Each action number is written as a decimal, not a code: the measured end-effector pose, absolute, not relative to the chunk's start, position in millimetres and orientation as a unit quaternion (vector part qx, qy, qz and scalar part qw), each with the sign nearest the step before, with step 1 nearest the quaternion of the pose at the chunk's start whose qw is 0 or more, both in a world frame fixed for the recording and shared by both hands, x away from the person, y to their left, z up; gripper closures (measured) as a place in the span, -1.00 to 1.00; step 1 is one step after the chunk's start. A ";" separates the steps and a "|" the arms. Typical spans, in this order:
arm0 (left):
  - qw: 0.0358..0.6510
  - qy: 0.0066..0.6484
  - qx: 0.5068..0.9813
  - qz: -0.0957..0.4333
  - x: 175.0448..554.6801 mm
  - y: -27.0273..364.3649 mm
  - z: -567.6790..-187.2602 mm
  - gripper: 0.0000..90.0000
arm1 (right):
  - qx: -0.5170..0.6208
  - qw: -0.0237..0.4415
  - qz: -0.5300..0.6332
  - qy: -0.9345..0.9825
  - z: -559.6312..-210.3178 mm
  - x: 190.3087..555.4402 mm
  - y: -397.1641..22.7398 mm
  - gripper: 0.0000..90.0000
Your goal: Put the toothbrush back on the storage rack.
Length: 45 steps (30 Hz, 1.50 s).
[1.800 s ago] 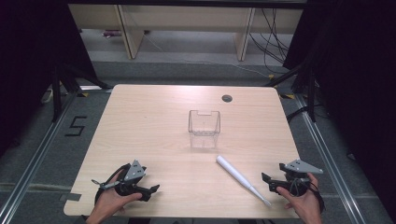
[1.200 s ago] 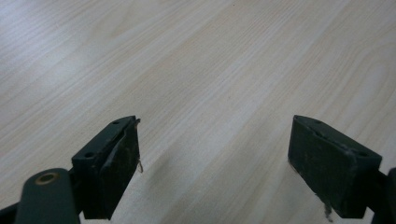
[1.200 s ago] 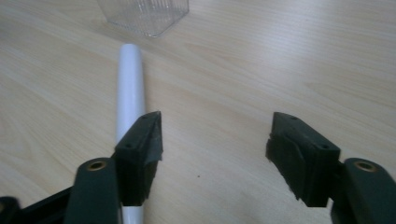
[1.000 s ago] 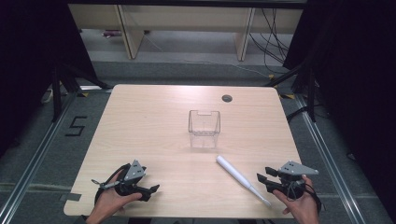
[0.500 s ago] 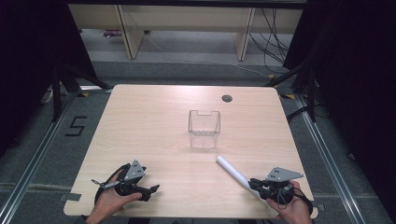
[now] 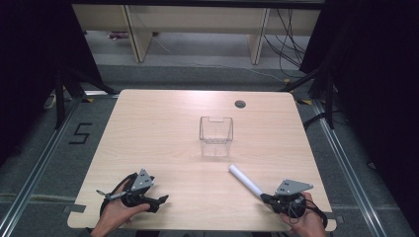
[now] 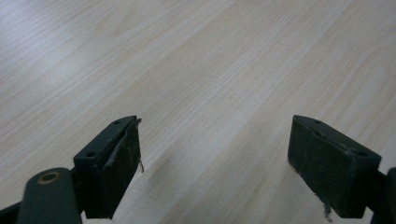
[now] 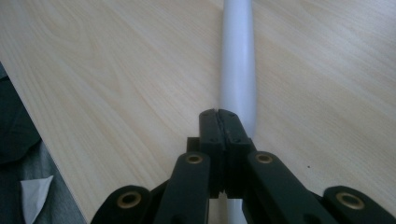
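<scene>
Pinching smooth white tube (image 8: 237,70): right claw (image 8: 219,114) closing; left claw (image 7: 215,163) agape.

Light wooden table (image 6: 148,128) with a small round hole (image 6: 240,104) near its far edge. On it: a clear plastic box (image 6: 216,136), apparently empty, and a white tube (image 6: 245,180) lying aslant nearer the front.
</scene>
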State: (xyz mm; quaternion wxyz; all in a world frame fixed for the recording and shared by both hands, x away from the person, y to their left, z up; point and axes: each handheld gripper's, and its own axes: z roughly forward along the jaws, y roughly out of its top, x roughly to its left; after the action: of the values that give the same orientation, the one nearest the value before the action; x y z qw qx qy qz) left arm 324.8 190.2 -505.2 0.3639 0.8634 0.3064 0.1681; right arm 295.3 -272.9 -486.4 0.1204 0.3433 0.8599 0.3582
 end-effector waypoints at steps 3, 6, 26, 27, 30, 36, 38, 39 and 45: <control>0.365 0.308 0.863 0.168 324.6 190.1 -505.0 -0.63 | 0.336 0.126 0.352 0.864 -488.4 295.7 -272.7 1.00; 0.365 0.308 0.863 0.168 324.7 190.1 -505.1 -0.63 | 0.336 0.120 0.345 0.868 -489.3 295.8 -272.7 1.00; 0.365 0.308 0.863 0.168 324.8 189.9 -505.4 -0.64 | 0.347 0.132 0.314 0.874 -494.4 297.8 -278.0 1.00; 0.365 0.308 0.863 0.168 324.8 189.9 -505.4 -0.64 | 0.347 0.132 0.314 0.874 -494.4 297.8 -278.0 1.00; 0.366 0.308 0.863 0.163 324.4 189.3 -505.7 -0.64 | 0.348 0.134 0.302 0.877 -494.3 300.2 -279.9 1.00; 0.364 0.310 0.863 0.167 324.9 189.2 -506.2 -0.64 | 0.353 0.141 0.300 0.875 -495.1 304.6 -282.8 0.99; 0.363 0.309 0.863 0.168 325.0 189.0 -506.2 -0.64 | 0.350 0.147 0.304 0.874 -495.8 307.8 -282.8 0.99; 0.363 0.309 0.863 0.167 324.8 188.8 -506.3 -0.64 | 0.349 0.146 0.305 0.874 -496.2 308.8 -282.2 0.99; 0.361 0.306 0.865 0.168 324.9 188.6 -506.3 -0.64 | 0.347 0.153 0.304 0.874 -496.0 317.9 -277.5 0.98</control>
State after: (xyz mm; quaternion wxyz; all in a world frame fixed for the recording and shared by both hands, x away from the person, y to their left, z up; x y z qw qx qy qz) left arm 324.9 188.6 -506.3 0.3612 0.8649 0.3055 0.1680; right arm 317.9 -277.5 -496.0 0.1533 0.3474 0.8737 0.3042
